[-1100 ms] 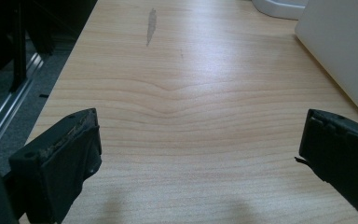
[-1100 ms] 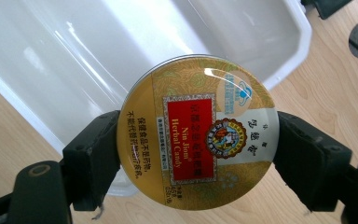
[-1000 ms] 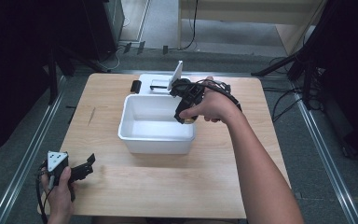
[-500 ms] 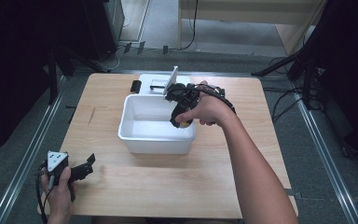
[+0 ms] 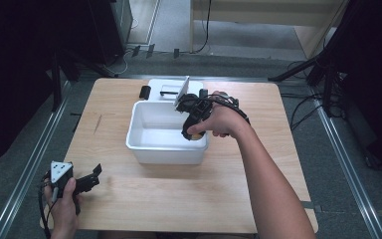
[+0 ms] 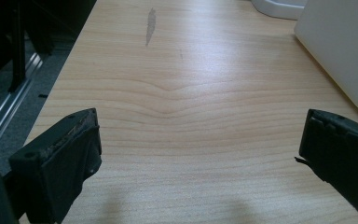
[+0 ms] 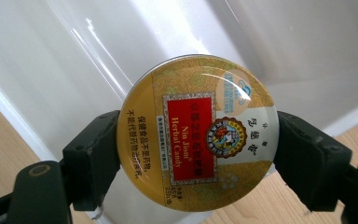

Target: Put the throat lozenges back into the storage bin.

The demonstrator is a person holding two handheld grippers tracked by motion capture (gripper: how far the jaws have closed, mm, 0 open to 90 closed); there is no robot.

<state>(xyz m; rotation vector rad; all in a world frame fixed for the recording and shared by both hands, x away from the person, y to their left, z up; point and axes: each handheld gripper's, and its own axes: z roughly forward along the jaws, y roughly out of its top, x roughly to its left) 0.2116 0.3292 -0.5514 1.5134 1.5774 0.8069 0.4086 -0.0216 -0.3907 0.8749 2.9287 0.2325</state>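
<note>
Tins: one round yellow tin, clamped at its rim between the jaws of the right tool, above the tub's right front corner.
Tubs: one white tub mid-counter.
Tools: two; the left tool sat near the counter's left front corner, jaws wide apart, holding nothing.
Tray: one white tray behind the tub.
</note>
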